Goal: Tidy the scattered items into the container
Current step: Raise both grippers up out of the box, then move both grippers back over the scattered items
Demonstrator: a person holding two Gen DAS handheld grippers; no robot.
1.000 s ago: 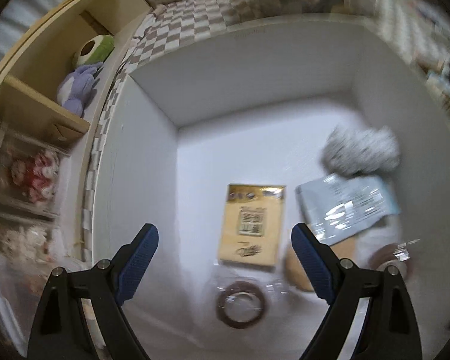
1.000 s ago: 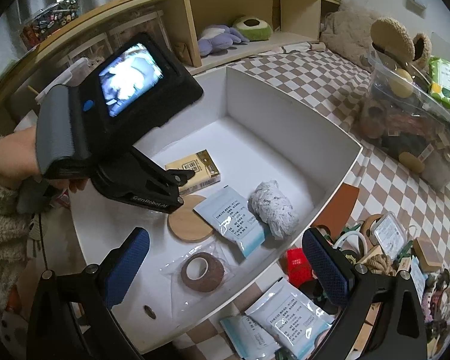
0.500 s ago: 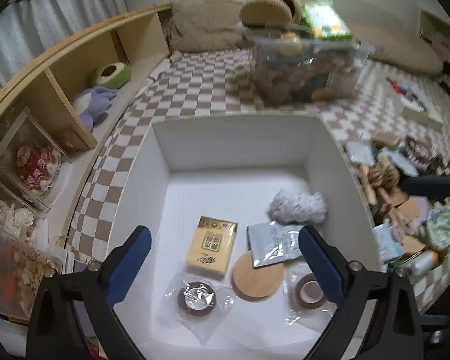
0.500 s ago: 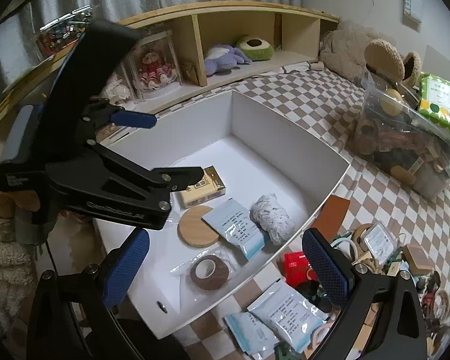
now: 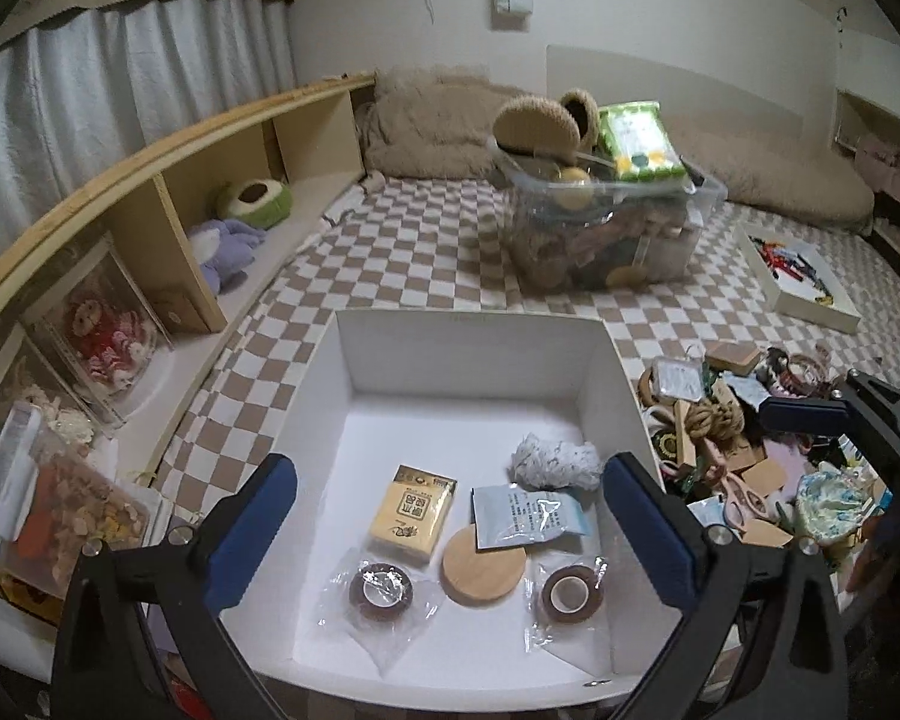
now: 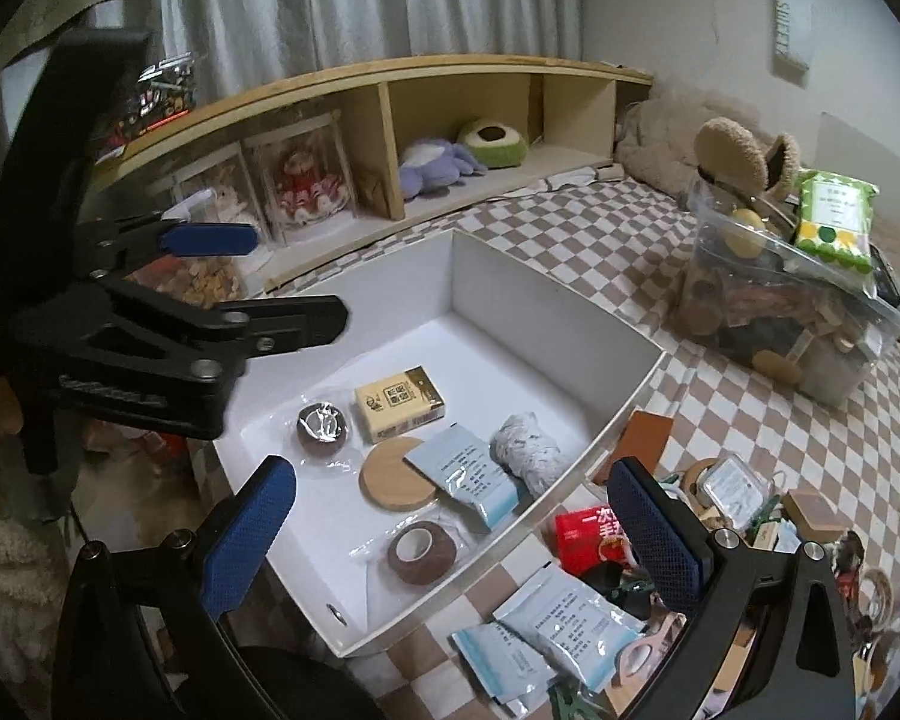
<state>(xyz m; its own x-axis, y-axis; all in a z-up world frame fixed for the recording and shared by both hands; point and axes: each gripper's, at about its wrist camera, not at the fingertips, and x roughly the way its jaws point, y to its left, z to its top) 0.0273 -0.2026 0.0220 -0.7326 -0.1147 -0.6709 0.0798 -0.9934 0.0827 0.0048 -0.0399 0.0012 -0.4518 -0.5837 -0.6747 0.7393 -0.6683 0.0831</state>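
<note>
Up comes the left tool (image 5: 450, 516) out of the white box (image 5: 474, 324); a second ago it was deep inside, and its jaws have just been opening to full spread with nothing between them. Below it now lie the yellow pack (image 5: 413, 504), wooden coaster (image 5: 483, 567), pale sachet (image 5: 525, 517), grey yarn bundle (image 5: 555, 461) and two bagged tape rolls (image 5: 383, 589).

Over to the right view: the right tool (image 6: 450, 531) hangs wide and empty above the box's near corner. On the checked bed, just outside the wall, sit a red packet (image 6: 588, 540) and more sachets (image 6: 564, 624). Those sachets look light, floppy and slick, so I'd pinch an edge or corner; the red packet seems stiffer, best taken across its short sides.
</note>
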